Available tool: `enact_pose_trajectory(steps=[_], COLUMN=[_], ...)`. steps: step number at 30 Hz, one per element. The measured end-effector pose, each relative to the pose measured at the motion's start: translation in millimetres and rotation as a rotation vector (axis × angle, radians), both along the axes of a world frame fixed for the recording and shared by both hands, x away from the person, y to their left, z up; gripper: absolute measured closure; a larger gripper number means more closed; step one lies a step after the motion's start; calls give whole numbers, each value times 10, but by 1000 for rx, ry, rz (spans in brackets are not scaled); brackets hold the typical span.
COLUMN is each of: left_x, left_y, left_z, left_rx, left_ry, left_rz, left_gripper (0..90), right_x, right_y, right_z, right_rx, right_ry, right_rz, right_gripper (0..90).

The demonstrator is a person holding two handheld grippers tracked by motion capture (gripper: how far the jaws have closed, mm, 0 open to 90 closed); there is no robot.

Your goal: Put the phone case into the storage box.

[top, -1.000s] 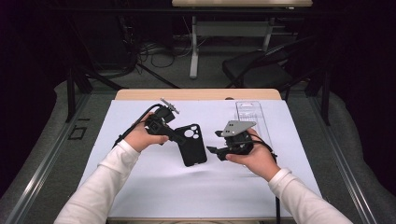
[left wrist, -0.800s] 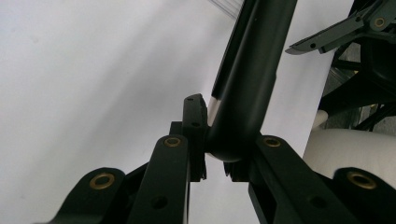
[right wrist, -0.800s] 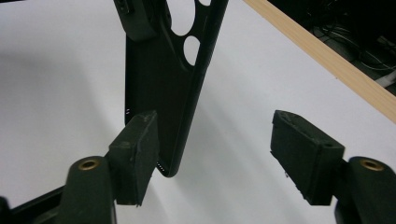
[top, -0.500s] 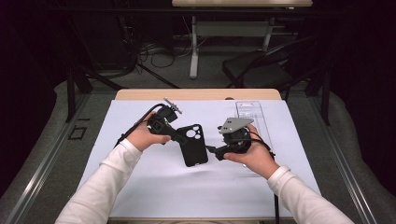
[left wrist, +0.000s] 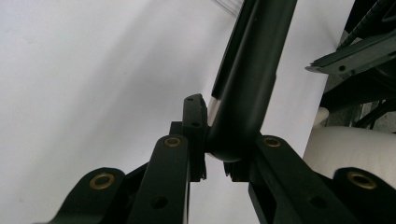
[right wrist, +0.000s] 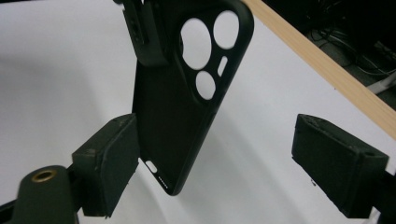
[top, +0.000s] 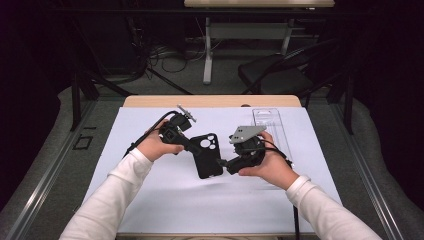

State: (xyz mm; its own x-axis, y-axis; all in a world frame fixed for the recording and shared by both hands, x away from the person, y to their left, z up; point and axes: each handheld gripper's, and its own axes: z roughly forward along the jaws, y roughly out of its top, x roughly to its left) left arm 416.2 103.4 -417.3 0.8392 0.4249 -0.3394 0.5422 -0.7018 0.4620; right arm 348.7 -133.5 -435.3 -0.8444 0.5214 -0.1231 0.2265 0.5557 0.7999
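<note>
Black and matte, the one phone case with three round camera holes hangs over the middle of the white sheet, clamped at its top corner in my left gripper. My right gripper has just been opening; its pads stand apart around the case's bottom end. One clear plastic tray lies far right.

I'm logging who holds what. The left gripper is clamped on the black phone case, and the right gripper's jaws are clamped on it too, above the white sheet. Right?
Not quite. The left gripper is clamped on the black phone case, but the right gripper has just been opening its jaws: the right gripper view shows them spread, one pad well clear of the case. The white sheet lies below.
</note>
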Motion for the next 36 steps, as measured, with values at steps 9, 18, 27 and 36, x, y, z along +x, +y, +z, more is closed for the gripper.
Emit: enact_pose_trajectory(steps=[9,18,27,36], left_x=[-2,-11,1,27], left_y=[-25,-66,-96,-130], left_z=[27,36,23,-9], left_rx=[0,11,30,45], left_ry=[-2,-2,0,8], left_rz=[-16,-17,-30,-38], left_gripper=[816,816,816,816], right_x=[-28,-43,-17,-17], right_y=[20,82,71,77], right_z=[158,254,297,301], right_rx=[-18,-104,-145,-175], right_ry=[-66,-68,-105,-137], right_rz=[16,32,8,20], right_gripper=[217,288,389,501])
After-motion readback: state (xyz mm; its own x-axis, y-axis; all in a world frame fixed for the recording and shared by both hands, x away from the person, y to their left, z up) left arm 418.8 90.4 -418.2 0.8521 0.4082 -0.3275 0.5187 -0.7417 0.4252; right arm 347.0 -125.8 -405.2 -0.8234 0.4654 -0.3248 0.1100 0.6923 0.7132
